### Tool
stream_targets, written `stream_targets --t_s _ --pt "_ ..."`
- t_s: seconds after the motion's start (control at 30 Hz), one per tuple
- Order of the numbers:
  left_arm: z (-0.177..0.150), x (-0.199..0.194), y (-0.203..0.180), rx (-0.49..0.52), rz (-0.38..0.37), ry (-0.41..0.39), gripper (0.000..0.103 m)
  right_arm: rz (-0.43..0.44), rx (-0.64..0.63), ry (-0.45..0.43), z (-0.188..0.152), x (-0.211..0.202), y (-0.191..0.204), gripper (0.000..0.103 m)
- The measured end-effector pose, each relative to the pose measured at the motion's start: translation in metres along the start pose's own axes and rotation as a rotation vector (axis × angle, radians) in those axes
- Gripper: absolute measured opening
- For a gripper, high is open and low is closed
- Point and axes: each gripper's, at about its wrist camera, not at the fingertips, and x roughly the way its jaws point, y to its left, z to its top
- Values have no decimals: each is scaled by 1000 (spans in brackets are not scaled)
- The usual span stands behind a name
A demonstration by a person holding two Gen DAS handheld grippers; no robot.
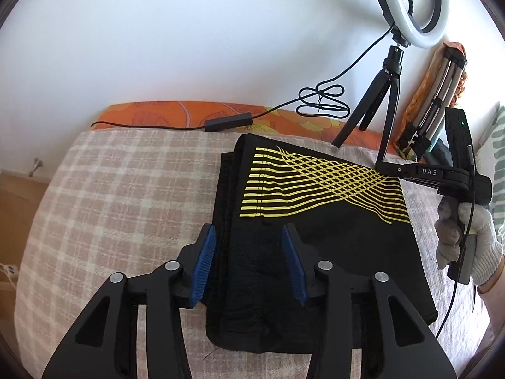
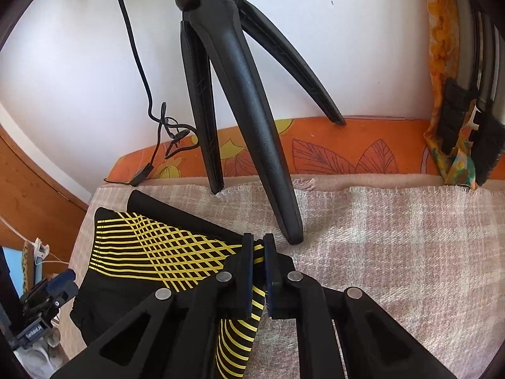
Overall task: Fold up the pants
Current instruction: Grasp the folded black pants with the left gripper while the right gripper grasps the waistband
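Black pants with yellow crossing lines (image 1: pixel 315 221) lie folded into a rough rectangle on the checked blanket (image 1: pixel 126 205). My left gripper (image 1: pixel 249 262) is open, its blue pads (image 1: pixel 205 262) standing either side of the left folded edge, just above the fabric. My right gripper (image 2: pixel 258 271) is shut on the far right corner of the pants (image 2: pixel 151 252), and yellow-striped fabric hangs down between its fingers. In the left wrist view the right gripper (image 1: pixel 388 167) shows at the right, held by a white-gloved hand (image 1: pixel 473 246).
A ring light (image 1: pixel 410 6) on a black tripod (image 2: pixel 246 110) stands on the blanket just behind the pants. Its cable and inline switch (image 1: pixel 228 123) run along the orange floral mattress edge (image 2: pixel 347 151). Folded poles in patterned cloth (image 1: pixel 435 101) lean at the far right. The white wall is behind.
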Motion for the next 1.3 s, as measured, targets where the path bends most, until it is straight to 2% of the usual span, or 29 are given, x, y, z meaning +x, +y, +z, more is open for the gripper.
stream_targets --t_s 0.03,0.07,0.1,0.13,0.2,0.4,0.5,0.6,0.7,0.87,0.9,0.93,0.97,1.0,1.03,1.1,1.2,1.3 --pt "6 4 -2 12 -3 10 49 13 -3 7 0 -1 -1 12" --pt "13 9 -3 22 -8 19 54 22 3 16 0 -3 -3 21" --pt "20 15 -4 33 -21 33 61 41 16 25 -1 -5 -6 35" --pt "27 22 -5 41 -23 45 62 54 31 32 -3 -10 -10 42" --pt "41 36 -2 47 -12 56 63 77 48 41 -10 -18 -16 43" --pt "63 85 16 -17 -89 184 65 153 68 118 -31 -17 -29 46" --pt "62 96 13 35 -73 205 65 189 74 95 -33 -16 -34 47" --pt "64 99 18 1 -101 201 65 203 59 82 -33 -14 -32 50" --pt "67 101 20 -7 -117 205 65 237 72 75 -35 -9 -29 50" --pt "59 103 0 133 -64 167 66 239 36 51 -40 -9 -23 50" --pt "60 103 0 133 -61 166 64 241 31 49 -41 -8 -20 50" --pt "61 102 2 115 -66 161 60 238 26 44 -40 -7 -18 50" --pt "61 101 4 92 -75 152 42 235 22 41 -40 -6 -15 50" --pt "61 99 6 69 -86 147 31 235 16 41 -40 -4 -13 49" --pt "60 98 5 61 -91 142 31 230 9 38 -40 -3 -10 47" --pt "56 96 -1 82 -72 127 28 216 -6 32 -40 -1 -4 41" --pt "53 94 -6 76 -73 116 26 164 -43 22 -42 4 9 23" --pt "50 90 -19 107 -32 101 26 137 -57 15 -40 11 15 14"
